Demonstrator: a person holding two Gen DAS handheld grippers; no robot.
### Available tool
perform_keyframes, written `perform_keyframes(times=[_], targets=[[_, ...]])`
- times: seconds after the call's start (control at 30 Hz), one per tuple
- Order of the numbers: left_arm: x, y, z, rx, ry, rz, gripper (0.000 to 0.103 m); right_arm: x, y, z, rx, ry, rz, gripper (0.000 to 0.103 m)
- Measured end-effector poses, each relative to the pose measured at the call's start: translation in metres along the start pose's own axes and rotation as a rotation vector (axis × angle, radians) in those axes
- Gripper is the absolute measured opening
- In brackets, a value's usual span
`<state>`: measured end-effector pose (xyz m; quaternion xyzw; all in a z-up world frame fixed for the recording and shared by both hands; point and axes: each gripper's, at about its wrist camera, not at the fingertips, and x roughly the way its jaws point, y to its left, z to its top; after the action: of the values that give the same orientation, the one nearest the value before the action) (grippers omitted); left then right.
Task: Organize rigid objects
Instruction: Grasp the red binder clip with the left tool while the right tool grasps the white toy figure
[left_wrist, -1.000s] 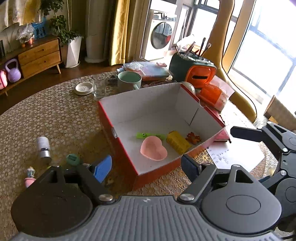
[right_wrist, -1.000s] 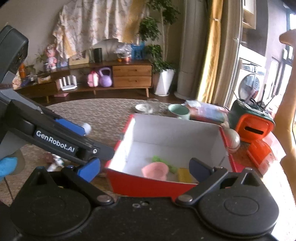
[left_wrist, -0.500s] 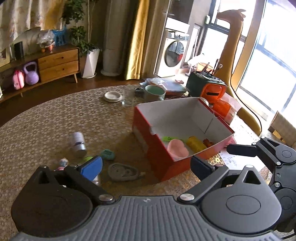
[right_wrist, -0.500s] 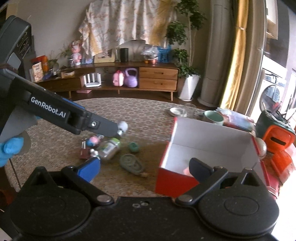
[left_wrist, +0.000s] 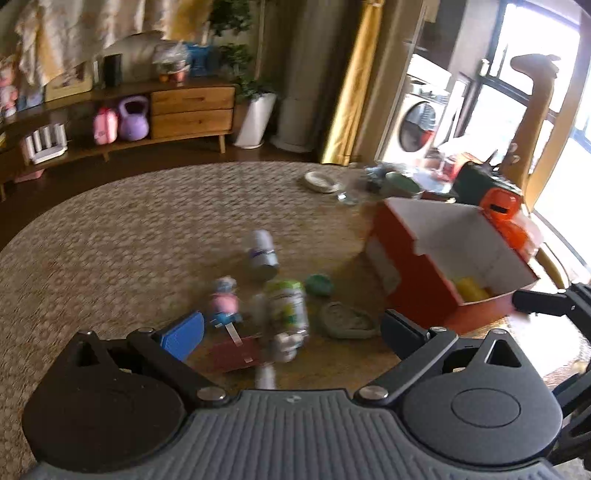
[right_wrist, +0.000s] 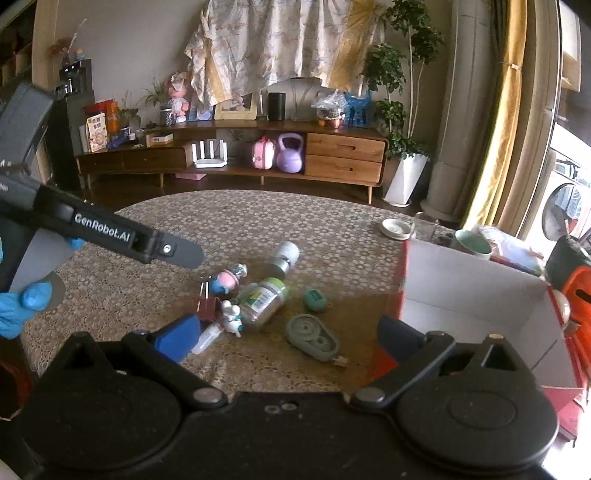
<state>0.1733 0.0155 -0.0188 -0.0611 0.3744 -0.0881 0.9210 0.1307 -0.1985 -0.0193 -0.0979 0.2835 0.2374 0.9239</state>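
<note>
A round table (right_wrist: 258, 221) with a pebbled brown-and-cream cover filled both views, and on it, toward three o'clock, stood the red cardboard box (left_wrist: 413, 280) with its white inside open to the top; a yellow block (left_wrist: 471, 288) lay in its near corner. Both tools hovered over the table's near edge. The left gripper (left_wrist: 291, 328) had its jaws spread wide, nothing between them, the opening having just widened; the right gripper (right_wrist: 288, 334) also stood apart and empty. The loose pieces lay clustered at the table's middle, well clear of the box at its nine o'clock side. Largest among them was a clear bottle with a green label (right_wrist: 264, 301), lying on its side. At its four o'clock lay a grey-green correction-tape dispenser (right_wrist: 314, 336), and at its twelve o'clock a white and silver canister (right_wrist: 284, 258), also on its side. A pink and blue figurine (right_wrist: 227, 278) lay at the bottle's ten o'clock, a small dark red box (right_wrist: 207, 308) at nine o'clock, a white figurine (right_wrist: 231, 315) touching the bottle's lower end, and a small teal oval piece (right_wrist: 314, 300) at three o'clock. A blue-gloved hand (right_wrist: 22, 306) held the left tool.
</note>
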Motion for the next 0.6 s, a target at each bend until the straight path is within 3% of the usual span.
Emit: perform_keyframes(times=[0.2, 0.6], targets=[[0.014, 0.021, -0.023, -0.001, -0.009, 0.076, 0.103, 0.020, 0.007, -0.004, 0.005, 0.031, -0.009, 0.103], [0.065, 0.052, -0.050, -0.084, 0.051, 0.121, 0.103, 0.059, 0.027, -0.020, -0.047, 0.070, 0.030, 0.101]])
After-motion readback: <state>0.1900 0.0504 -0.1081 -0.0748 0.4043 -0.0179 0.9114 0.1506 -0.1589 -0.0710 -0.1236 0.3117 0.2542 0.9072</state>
